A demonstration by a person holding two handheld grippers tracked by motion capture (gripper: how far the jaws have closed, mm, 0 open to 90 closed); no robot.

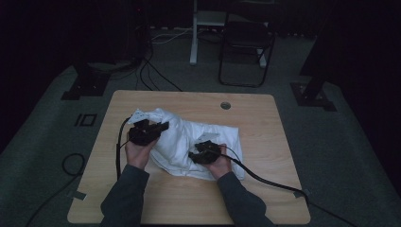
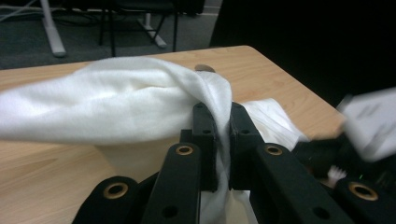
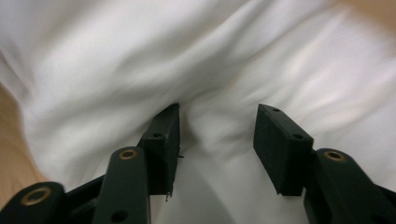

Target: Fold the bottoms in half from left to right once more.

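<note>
One fold of white cloth point(image 2: 116, 100) is pinched in left gripper point(image 2: 223, 140), lifted at frame centre | right gripper point(image 3: 217, 140) half open over cloth, nothing clamped | folding barely begun, cloth still rumpled on table point(image 1: 265, 118).

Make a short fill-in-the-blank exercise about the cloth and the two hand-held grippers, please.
1. The cloth on the table is ____ in colour.
2. The left hand-held gripper is ____ on a fold of the cloth.
3. The jaws of the right hand-held gripper stand ____ over the cloth.

Missing words: white; shut; open
</note>
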